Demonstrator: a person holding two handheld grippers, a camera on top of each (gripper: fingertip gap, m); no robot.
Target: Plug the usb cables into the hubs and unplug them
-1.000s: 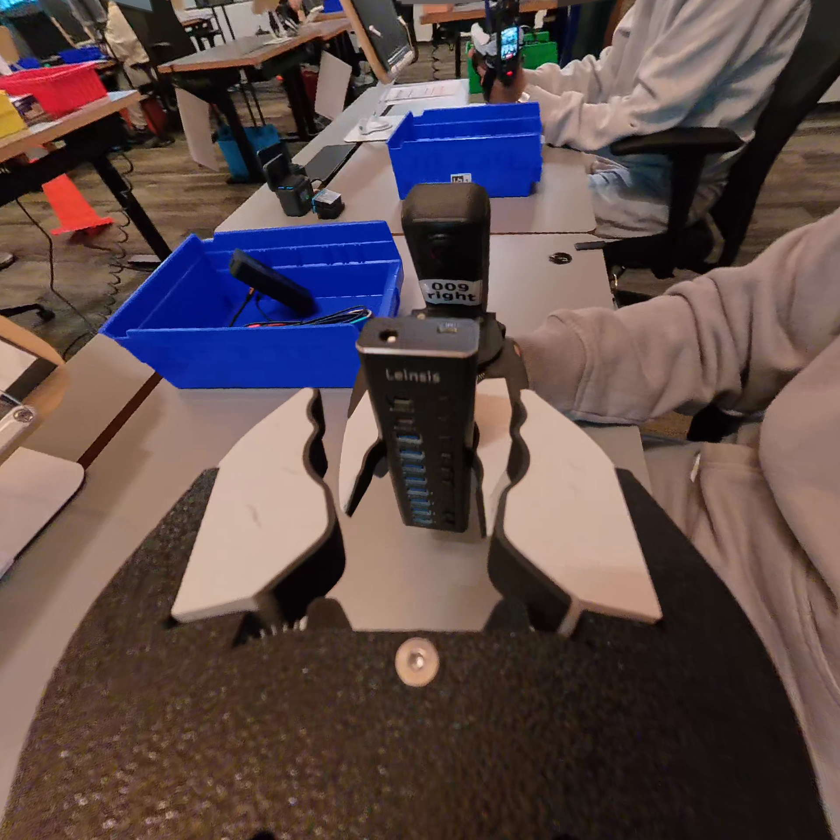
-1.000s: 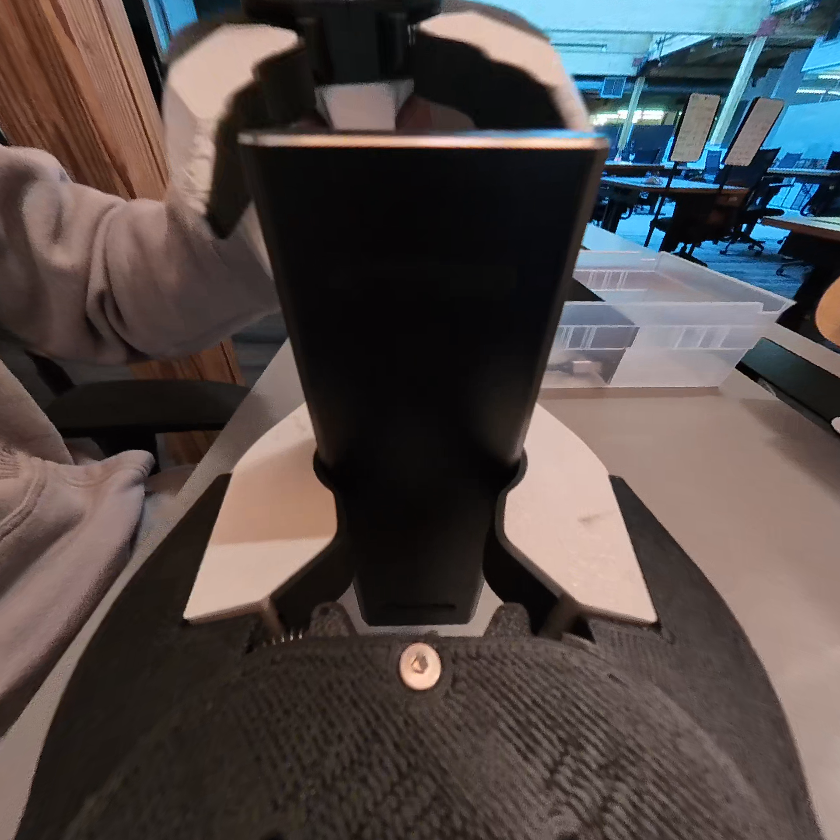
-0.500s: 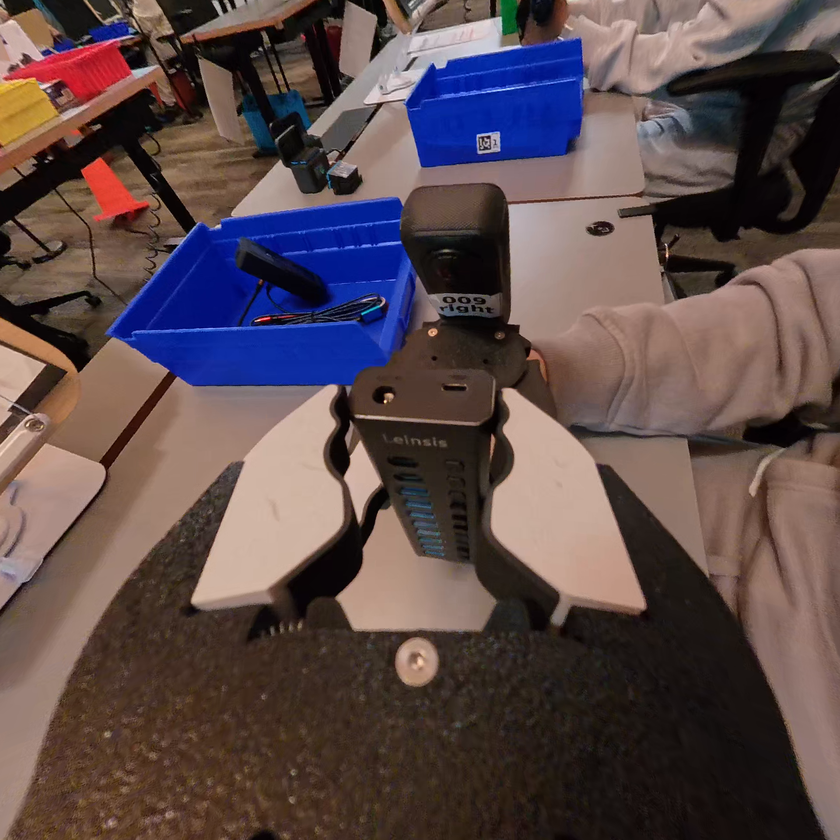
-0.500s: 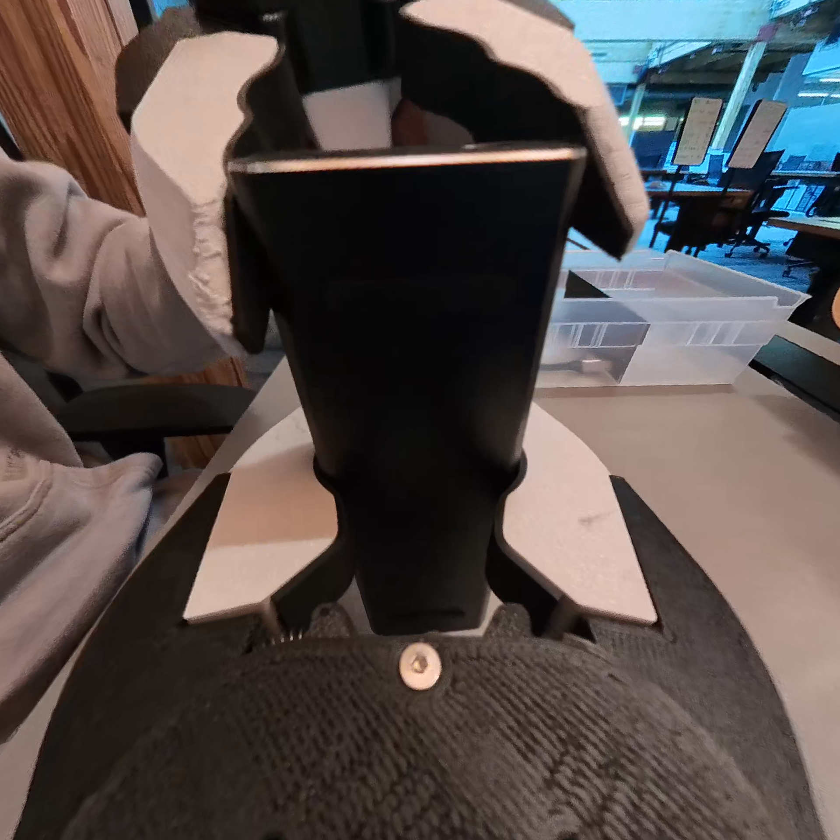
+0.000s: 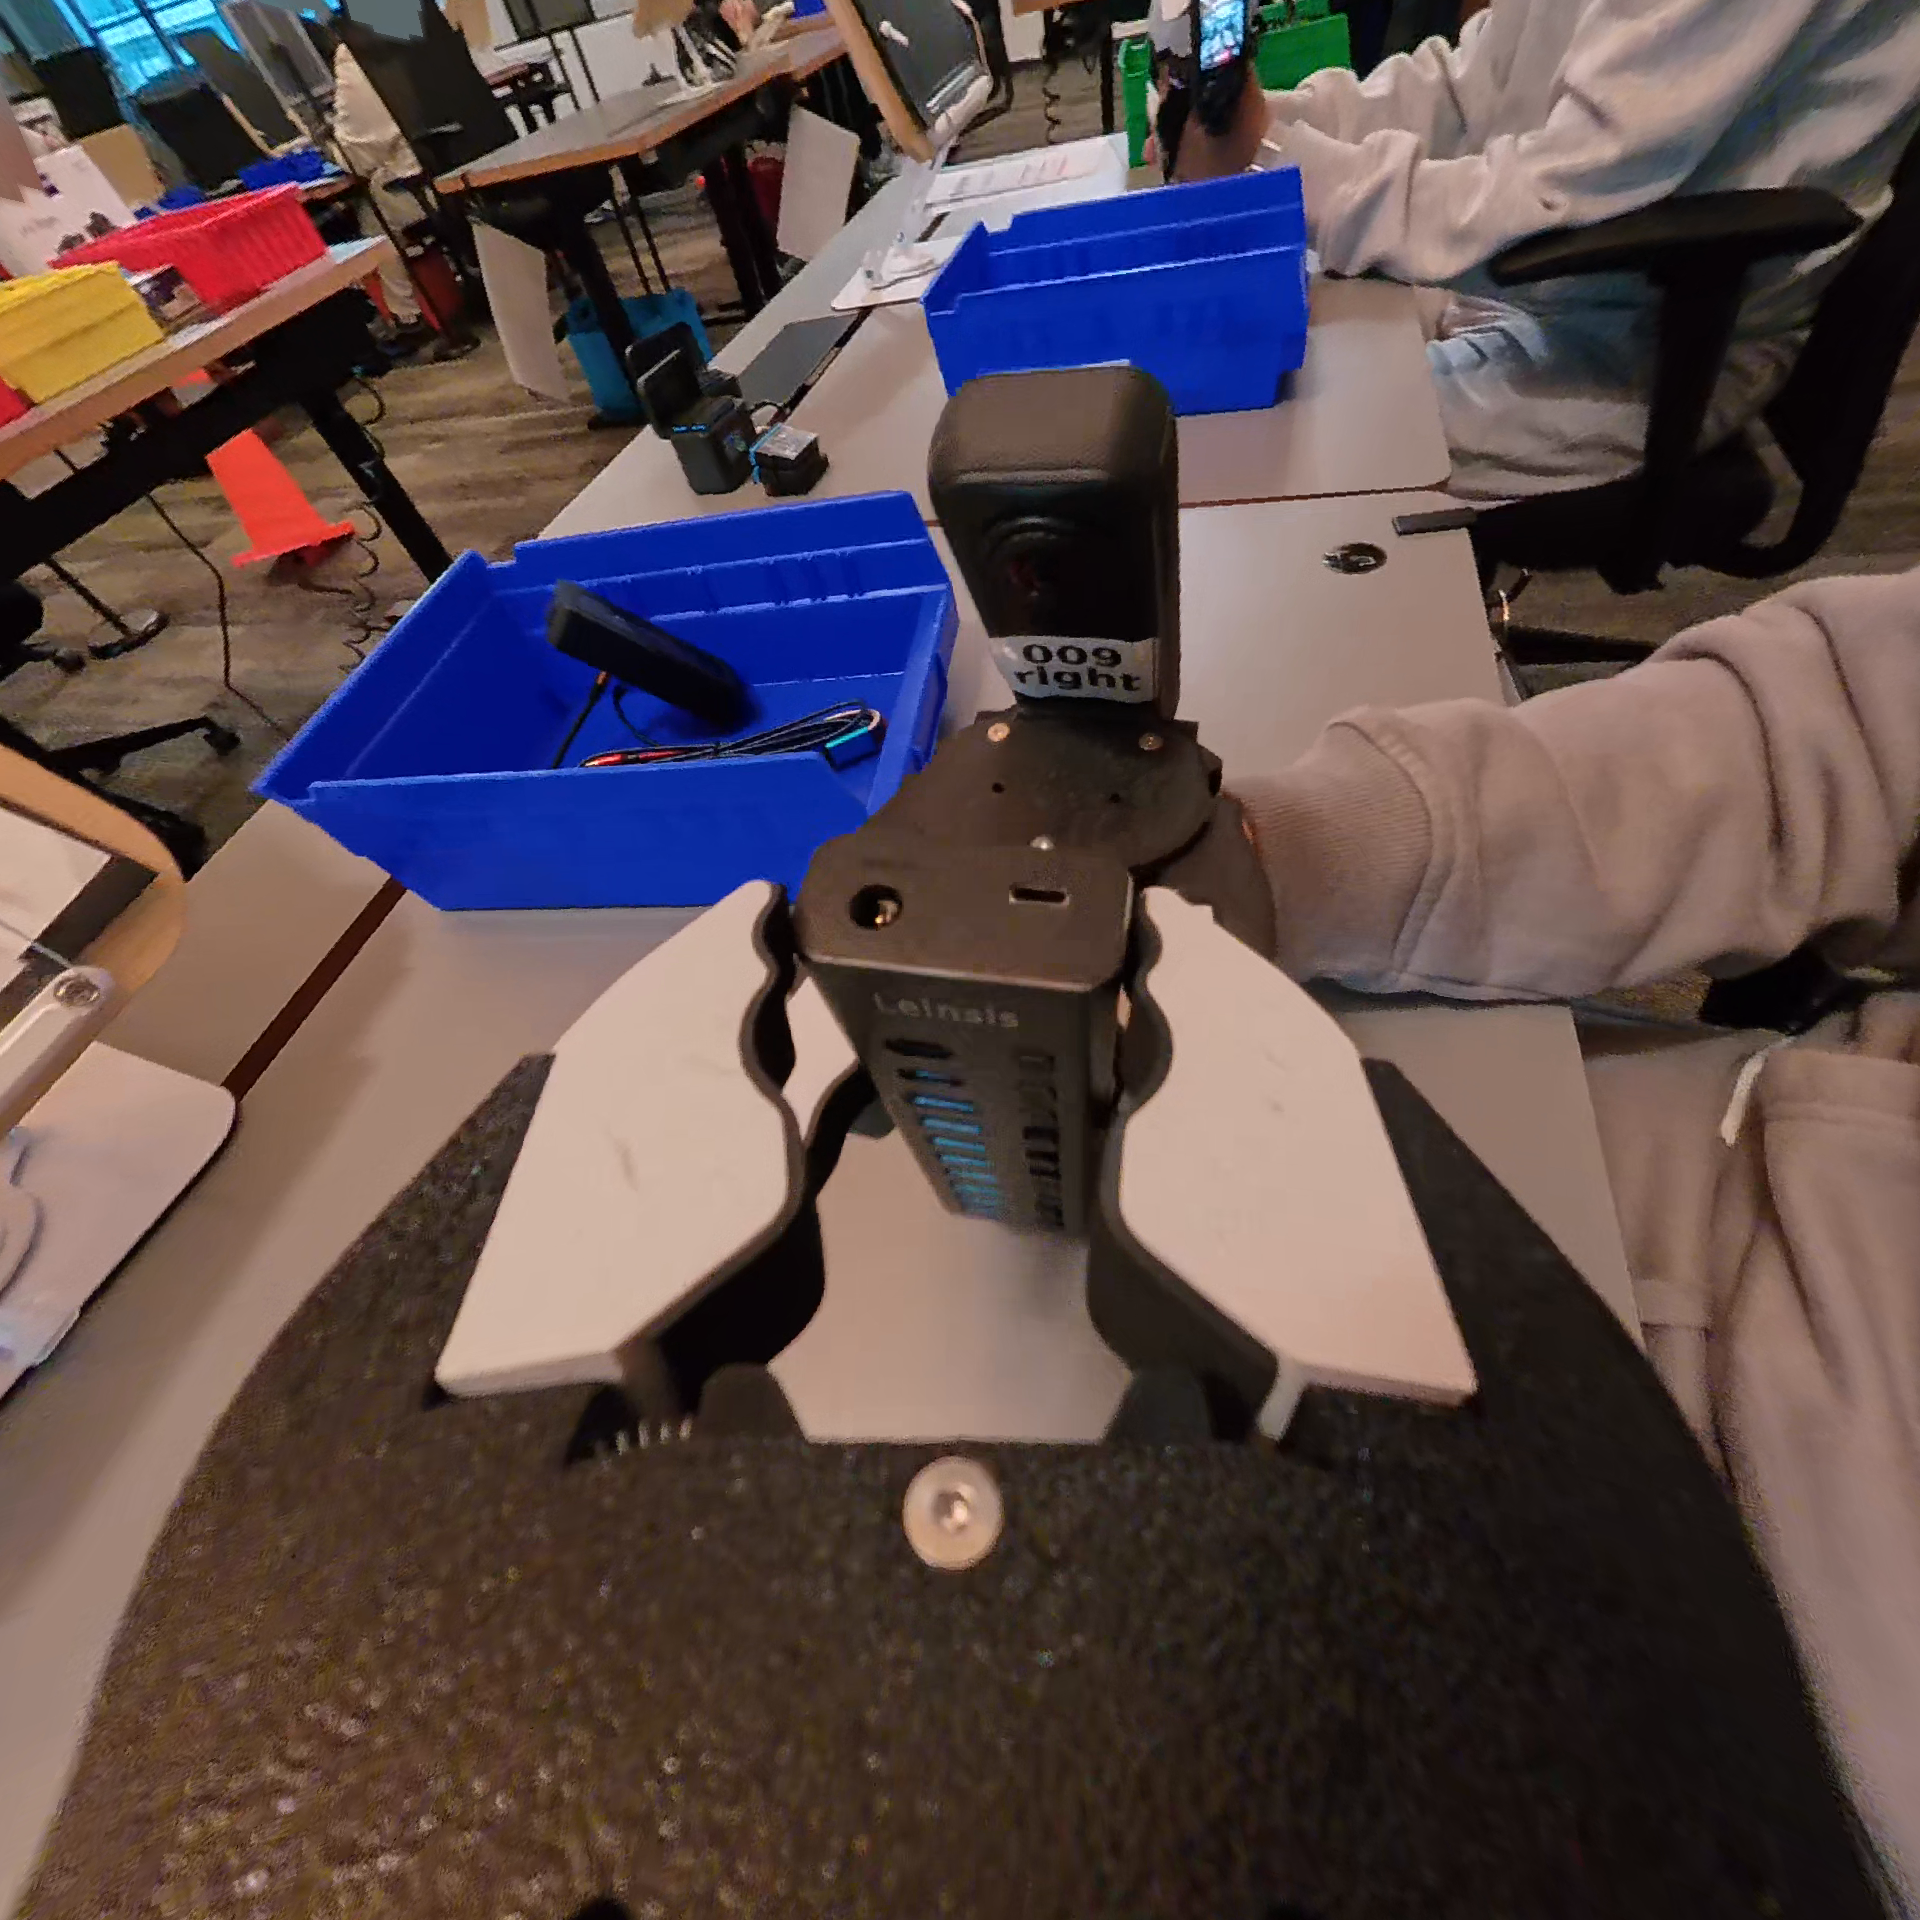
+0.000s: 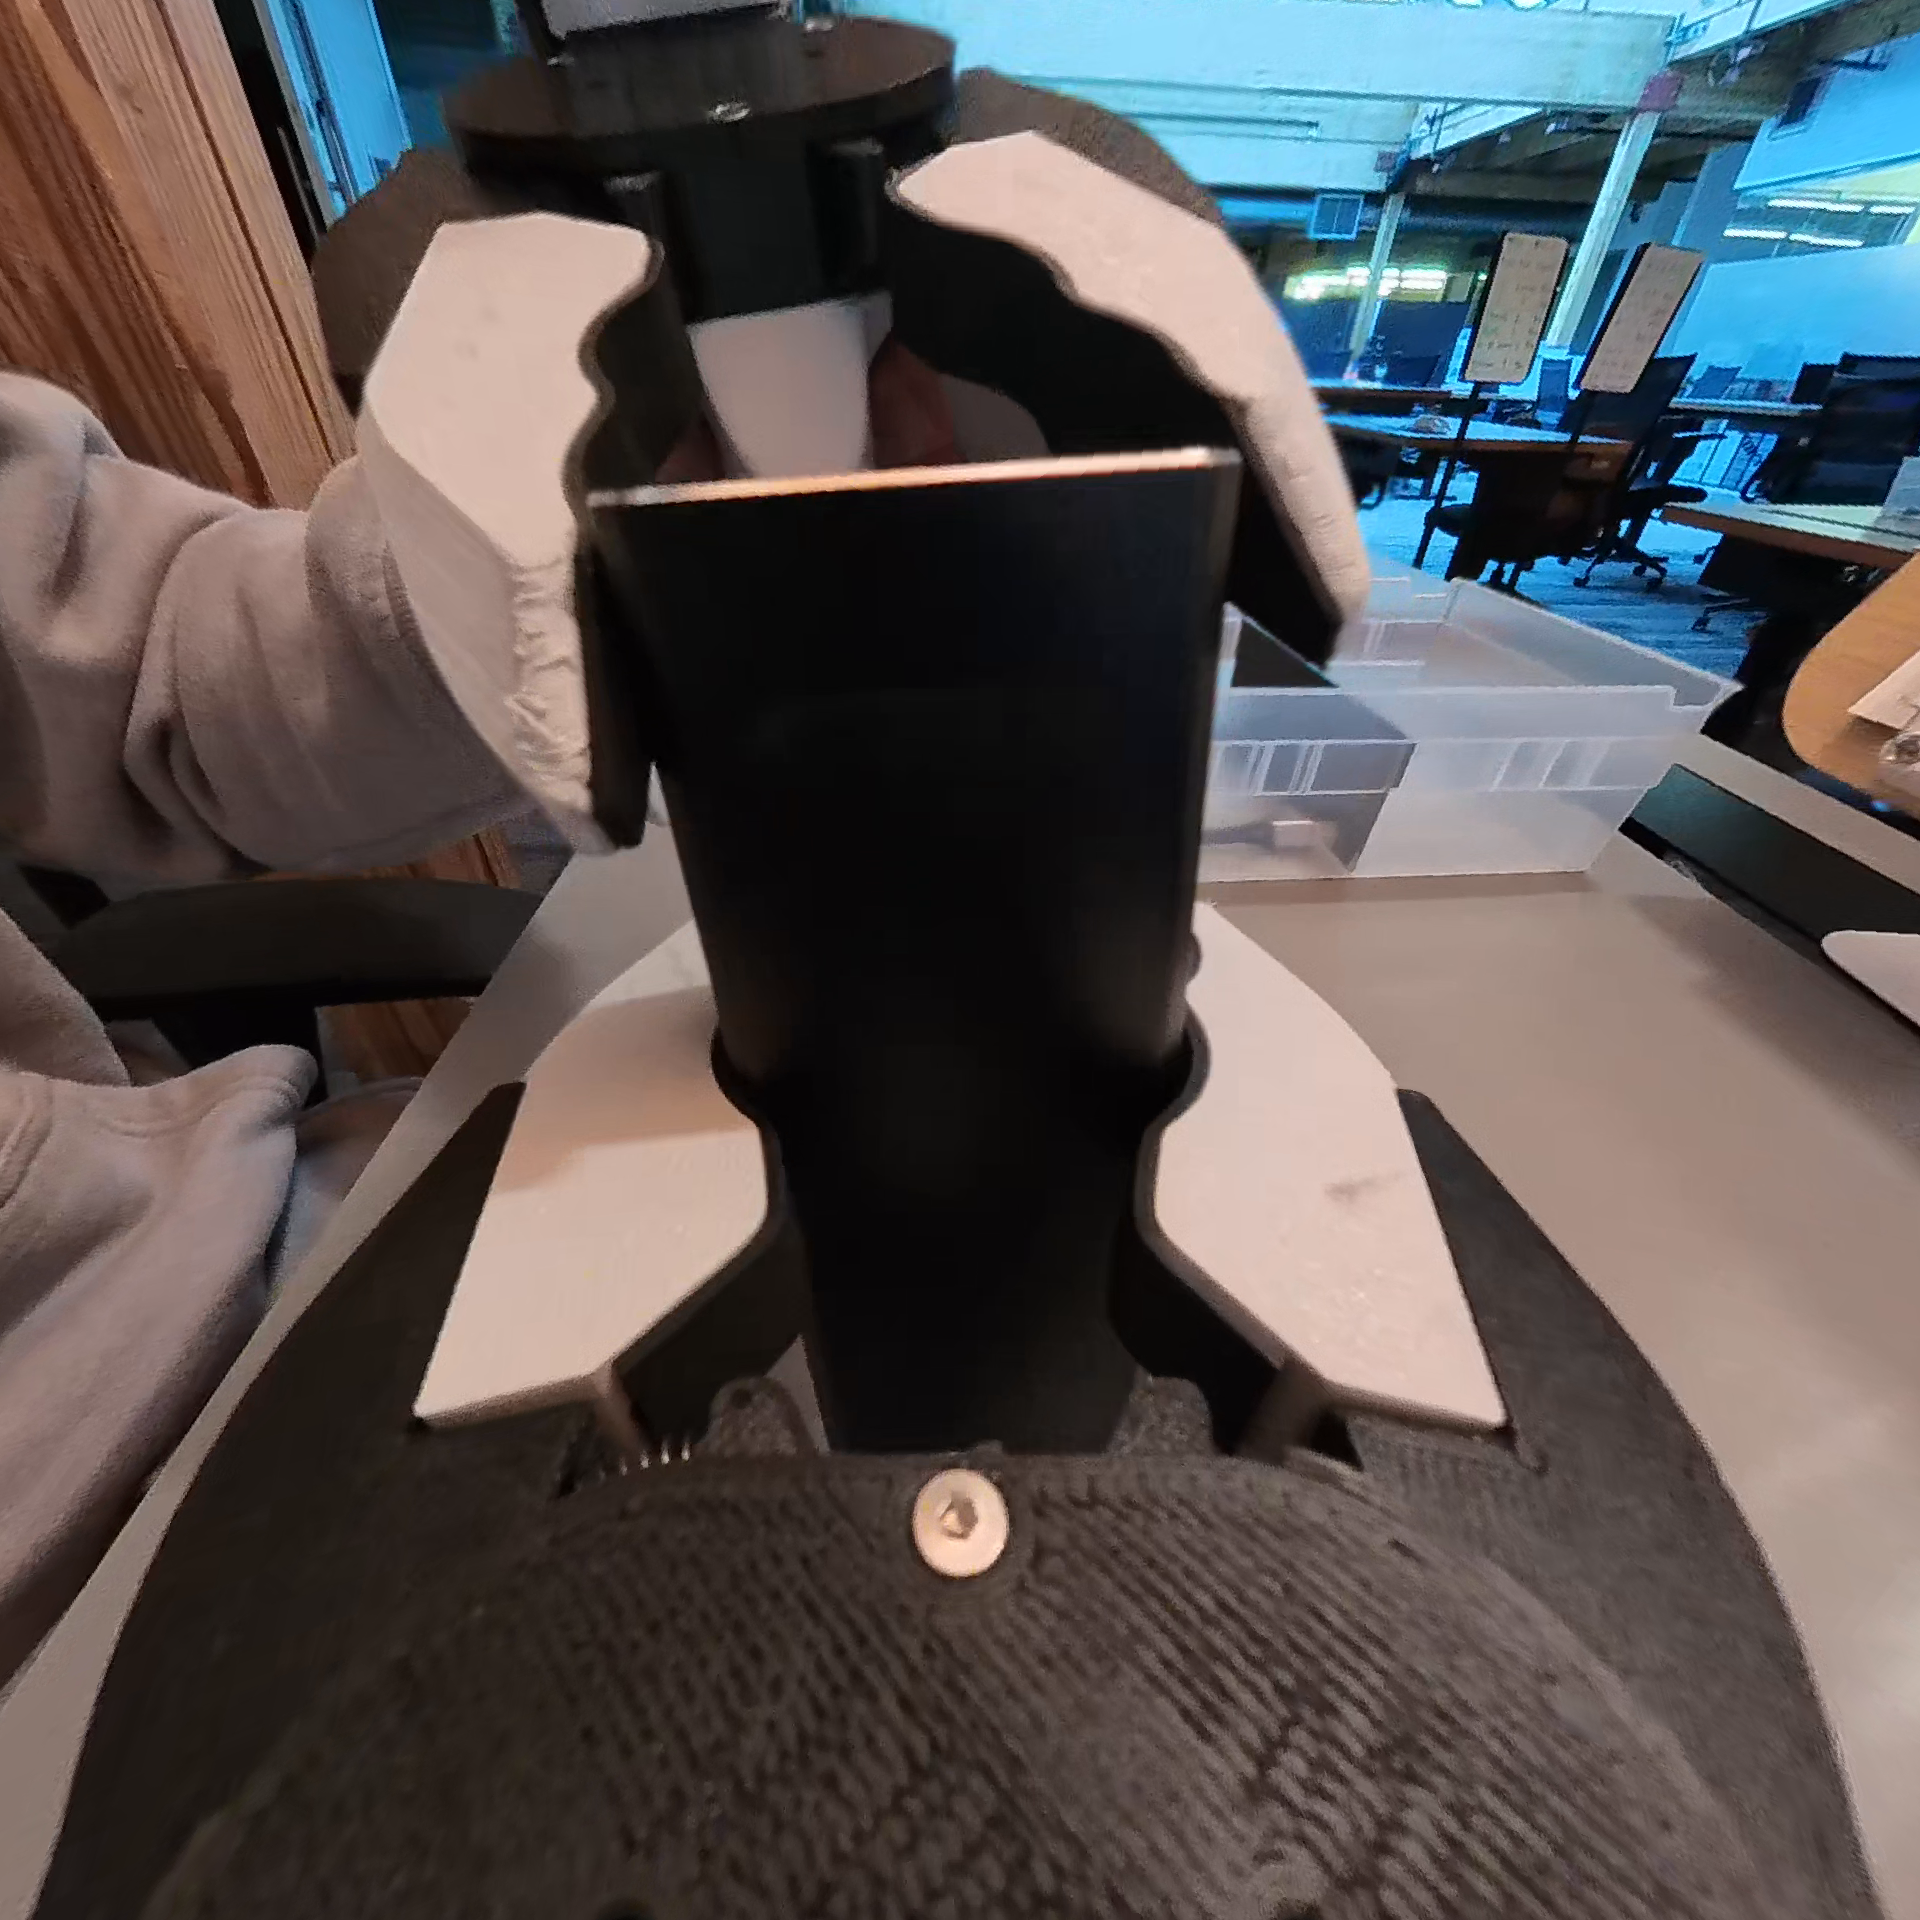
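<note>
Hub (image 5: 966, 1049) upright between my two tools above the surface (image 5: 312, 1018), long axis vertical: right tool (image 6: 961, 1049) clamped on its lower body, left tool (image 5: 956, 997) narrow around its top, grip uncertain; cables (image 5: 727, 740) in blue bin (image 5: 582, 842), far-left.

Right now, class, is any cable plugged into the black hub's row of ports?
No: the hub shows every port in its row empty.
</note>
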